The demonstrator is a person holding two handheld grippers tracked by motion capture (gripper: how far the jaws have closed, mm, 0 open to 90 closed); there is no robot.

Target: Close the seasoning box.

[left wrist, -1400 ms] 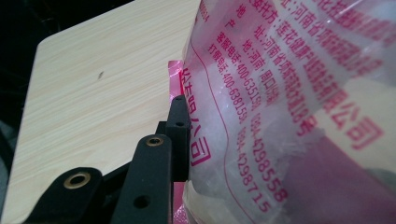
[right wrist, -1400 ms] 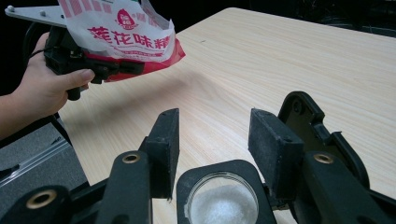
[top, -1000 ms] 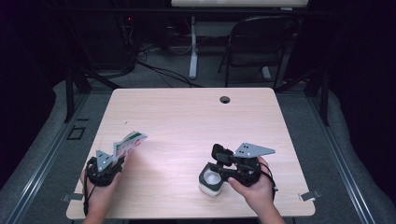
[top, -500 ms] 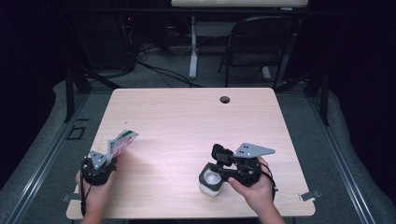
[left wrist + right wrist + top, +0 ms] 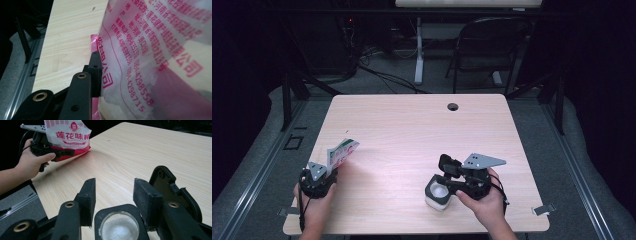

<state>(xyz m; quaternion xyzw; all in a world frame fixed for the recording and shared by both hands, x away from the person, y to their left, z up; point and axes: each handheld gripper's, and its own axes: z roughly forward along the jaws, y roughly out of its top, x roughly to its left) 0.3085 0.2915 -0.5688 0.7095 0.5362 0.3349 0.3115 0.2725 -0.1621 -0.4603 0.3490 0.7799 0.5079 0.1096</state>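
A white and red seasoning bag (image 5: 343,151) with pink print (image 5: 155,50) stands tilted up over the table's near left corner. My left gripper (image 5: 330,169) is shut on its lower part, and one black pad (image 5: 96,71) presses on the plastic. The right gripper view shows that hand and bag (image 5: 68,136) farther off. Near the front right, my right gripper (image 5: 444,173) is shut on a small jar (image 5: 437,196) resting on the table. Its pads sit on both sides of the jar's black rim (image 5: 105,216). White granules (image 5: 120,228) lie inside the jar.
The wooden table (image 5: 412,130) has a round cable hole (image 5: 453,106) near its far edge. A dark chair (image 5: 492,45) and a white table leg (image 5: 418,55) stand beyond it. Grey floor and a metal rail (image 5: 257,170) run along the left side.
My left gripper has shifted slightly to the left with the bag, which now stands a little more upright. The right gripper and jar have not moved.
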